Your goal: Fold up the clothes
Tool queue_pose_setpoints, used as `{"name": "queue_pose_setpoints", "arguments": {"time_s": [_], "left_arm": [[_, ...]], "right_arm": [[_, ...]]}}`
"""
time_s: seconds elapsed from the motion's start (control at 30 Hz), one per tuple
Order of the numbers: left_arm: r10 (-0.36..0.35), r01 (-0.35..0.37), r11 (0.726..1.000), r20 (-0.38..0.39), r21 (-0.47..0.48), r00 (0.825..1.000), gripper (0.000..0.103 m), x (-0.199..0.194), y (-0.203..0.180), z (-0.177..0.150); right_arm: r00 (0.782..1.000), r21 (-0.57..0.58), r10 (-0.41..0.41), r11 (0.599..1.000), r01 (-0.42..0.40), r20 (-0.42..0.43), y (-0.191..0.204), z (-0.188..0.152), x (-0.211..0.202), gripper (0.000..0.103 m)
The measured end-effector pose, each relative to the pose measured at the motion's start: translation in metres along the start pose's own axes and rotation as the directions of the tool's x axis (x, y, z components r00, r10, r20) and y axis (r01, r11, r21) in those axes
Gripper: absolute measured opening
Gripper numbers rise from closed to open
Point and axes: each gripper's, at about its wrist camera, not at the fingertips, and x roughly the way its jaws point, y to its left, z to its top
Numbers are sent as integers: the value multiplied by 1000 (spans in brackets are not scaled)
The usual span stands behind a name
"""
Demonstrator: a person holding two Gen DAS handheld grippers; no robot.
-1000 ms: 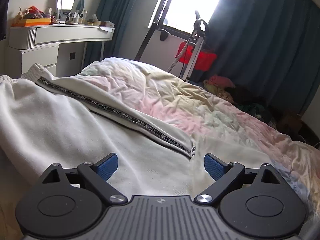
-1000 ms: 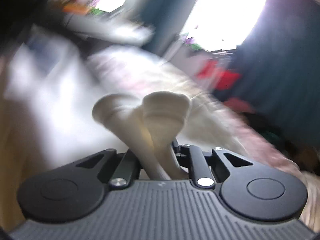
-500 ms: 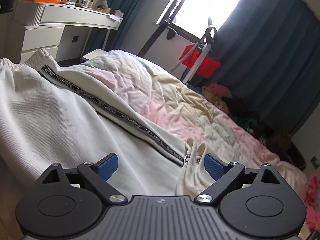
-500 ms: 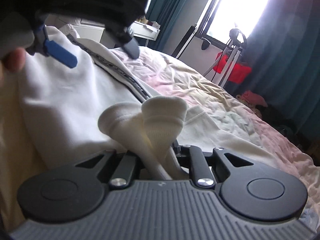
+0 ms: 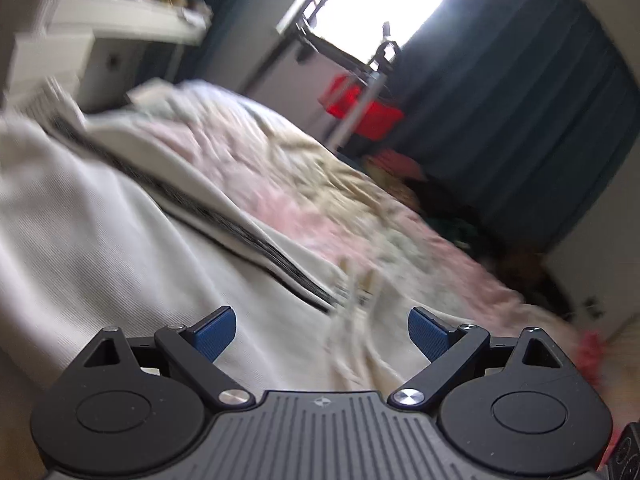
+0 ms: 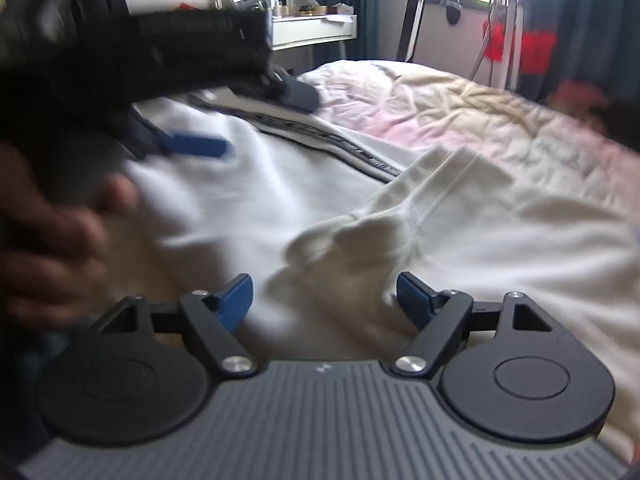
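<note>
Right gripper: your right gripper (image 6: pixel 325 298) sits low over the bed, its blue pads spread wide and pinching nothing; a bunched cuff (image 6: pixel 360 236) of the garment lies on the cloth just ahead of the gap.

Left gripper: your left gripper (image 5: pixel 322 330) is likewise spread, nothing between its pads. In the right view it hangs blurred above the garment's far side, your left hand (image 6: pixel 52 240) wrapped round its grip.

Garment: a cream garment (image 6: pixel 280 184) with a dark printed stripe (image 6: pixel 320 136) along its seam lies spread across the near half of the bed. It looks like trousers or a zip top; the blur leaves that open.

Progress: early to middle, as a judgement. One end with the cuff lies laid over the body, which reads as a first fold set down. The folds that would make it compact are not yet done, and the cloth is rumpled near the cuff.

Bed: a crumpled pink and yellow quilt (image 6: pixel 500 120) covers the bed beyond the garment.

Around: a white dresser (image 6: pixel 316 28) with bottles stands by the far wall, dark curtains (image 5: pixel 520 100) flank a bright window, and a red bag (image 5: pixel 362 110) hangs on a stand.

In the way: little on the bed itself. Your two grippers work close together over the same cloth, so they could crowd each other.
</note>
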Motion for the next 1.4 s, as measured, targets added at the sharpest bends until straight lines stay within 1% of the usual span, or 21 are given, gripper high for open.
{"name": "queue_pose_setpoints", "arguments": {"time_s": [0.07,0.17,0.23,0.3,0.37,0.4,0.5,0.57,0.67,0.73,0.83,0.87,0.9,0.97,1.0,1.1,1.2,1.27,1.33,1.37,1.4], "left_arm": [[-31,31,999,-28,-8,999,94,5,-1,-4],[-58,60,998,-69,28,996,94,16,-9,-12],[-80,86,995,-100,58,992,94,23,-17,-19],[-91,104,990,-129,93,987,95,31,-26,-25],[-66,87,986,-152,141,986,95,41,-35,-33],[-38,64,985,-166,158,985,95,47,-38,-36],[36,-6,987,-183,163,983,93,63,-34,-41],[77,-46,985,-186,168,980,89,72,-32,-43],[104,-68,978,-177,198,979,84,74,-33,-43],[110,-71,974,-174,217,978,73,73,-35,-45],[117,-77,967,-158,241,980,50,66,-40,-47],[115,-75,967,-154,244,981,36,64,-41,-48],[106,-68,969,-152,238,983,26,61,-41,-47],[79,-45,975,-151,216,985,19,55,-42,-44],[66,-35,980,-152,194,986,18,50,-42,-43],[30,-8,990,-155,142,987,17,30,-46,-40],[43,-23,994,-186,109,982,17,20,-44,-45],[69,-43,992,-220,121,973,18,24,-39,-51],[73,-42,990,-238,133,969,26,28,-37,-51],[65,-36,992,-242,125,968,36,28,-36,-48],[56,-29,993,-245,113,968,52,29,-35,-44]], "right_arm": [[999,42,-33,999,34,-19,-4,2,-14,81],[994,150,-97,983,102,-40,-20,-1,-34,81],[992,213,-122,969,124,-23,-33,-6,-48,80],[983,256,-185,950,178,4,-47,-4,-55,80],[967,299,-253,925,234,28,-62,0,-62,80],[960,326,-279,911,253,35,-71,2,-65,80],[951,407,-307,873,270,28,-97,0,-62,80],[947,436,-323,852,290,1,-109,-6,-54,80],[940,454,-333,828,328,-73,-125,-14,-35,80],[938,475,-329,812,339,-107,-132,-17,-23,80],[935,487,-335,801,347,-115,-134,-17,-18,80],[934,481,-338,804,350,-114,-133,-16,-17,80],[933,472,-340,808,352,-114,-131,-15,-17,80],[931,455,-347,814,360,-116,-127,-15,-18,80],[930,449,-350,816,363,-116,-125,-15,-19,80],[928,445,-356,817,366,-111,-123,-16,-26,80],[931,459,-353,815,353,-90,-120,-16,-36,80],[933,462,-351,817,346,-79,-118,-16,-41,80],[934,459,-350,819,343,-74,-117,-15,-42,80],[933,457,-352,820,345,-73,-117,-15,-43,80],[931,454,-357,820,349,-73,-118,-15,-42,80]]}}
